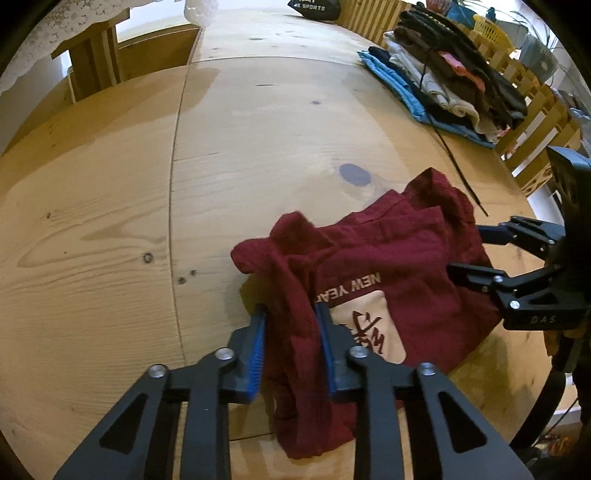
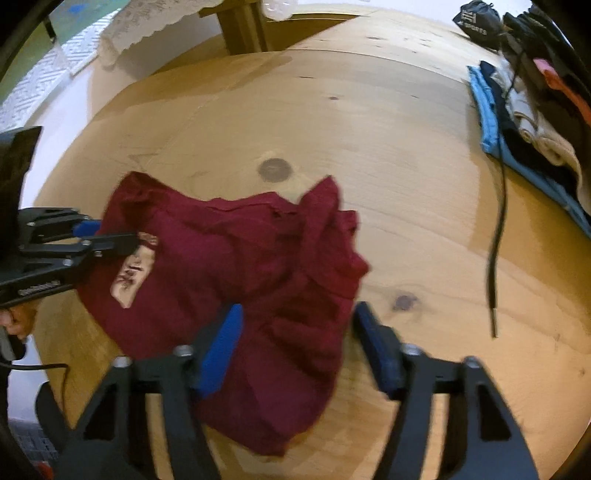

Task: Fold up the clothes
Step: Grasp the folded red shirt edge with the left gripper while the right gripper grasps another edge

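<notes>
A crumpled dark red T-shirt point(image 1: 399, 254) with a cream print and the words "NEW YEAR" lies on the wooden table point(image 1: 110, 206). My left gripper point(image 1: 290, 314) is shut on a bunched fold of the shirt's edge, cloth filling the gap between its blue pads. My right gripper point(image 1: 463, 251) reaches in from the right at the shirt's other side, jaws apart. In the right wrist view the red T-shirt point(image 2: 236, 251) lies between the spread blue pads of my right gripper point(image 2: 299, 317), not clamped. My left gripper point(image 2: 110, 236) shows at the left, gripping the shirt by the print.
A pile of folded clothes point(image 1: 447, 77) stands at the table's far right, with a black cord point(image 1: 454, 162) trailing from it; the cord also shows in the right wrist view point(image 2: 498, 229). A dark bag point(image 1: 314, 9) sits at the far end. A wooden slatted rail point(image 1: 535, 122) runs behind the pile.
</notes>
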A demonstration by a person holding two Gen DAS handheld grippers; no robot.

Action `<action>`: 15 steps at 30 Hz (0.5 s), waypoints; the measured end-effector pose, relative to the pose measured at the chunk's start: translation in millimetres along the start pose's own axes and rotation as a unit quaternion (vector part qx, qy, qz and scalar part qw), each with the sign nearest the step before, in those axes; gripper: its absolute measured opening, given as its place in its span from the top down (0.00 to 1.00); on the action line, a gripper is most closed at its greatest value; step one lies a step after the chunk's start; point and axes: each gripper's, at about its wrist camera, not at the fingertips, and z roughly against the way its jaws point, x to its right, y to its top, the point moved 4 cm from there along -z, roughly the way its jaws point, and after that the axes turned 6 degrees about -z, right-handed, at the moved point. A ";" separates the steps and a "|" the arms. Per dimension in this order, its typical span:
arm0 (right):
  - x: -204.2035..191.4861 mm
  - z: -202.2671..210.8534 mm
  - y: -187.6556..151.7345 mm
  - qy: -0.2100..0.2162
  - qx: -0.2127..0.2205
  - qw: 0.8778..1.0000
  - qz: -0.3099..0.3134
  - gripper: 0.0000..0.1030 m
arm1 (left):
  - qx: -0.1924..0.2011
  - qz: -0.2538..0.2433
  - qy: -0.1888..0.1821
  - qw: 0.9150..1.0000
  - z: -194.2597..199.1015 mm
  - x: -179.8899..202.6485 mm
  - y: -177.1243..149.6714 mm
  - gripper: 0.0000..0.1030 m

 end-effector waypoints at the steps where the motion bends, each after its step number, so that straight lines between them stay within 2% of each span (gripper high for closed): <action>1: -0.7 -0.2 0.3 0.005 -0.002 1.000 -0.004 0.59 | 0.000 -0.002 -0.001 1.000 0.0 0.6 0.2 0.81; 3: -0.2 -0.5 1.3 0.015 -0.004 1.000 -0.014 0.59 | -0.002 -0.003 -0.001 1.000 0.0 1.4 1.0 0.83; 5: 1.7 -0.6 2.4 0.026 -0.003 0.999 -0.024 0.65 | -0.004 -0.007 0.001 1.000 0.2 3.5 2.1 0.85; 6: 2.9 -0.7 3.0 0.032 -0.002 0.999 -0.030 0.71 | -0.003 -0.010 0.004 1.000 0.4 4.6 2.1 0.85; 10: 9.8 0.4 2.5 0.061 0.005 0.996 -0.057 0.81 | 0.005 -0.008 0.003 1.000 2.5 4.9 -0.5 0.86; 15: 15.4 17.2 0.5 0.099 0.019 0.991 -0.089 0.84 | 0.019 0.011 -0.017 1.000 12.9 0.7 -4.3 0.87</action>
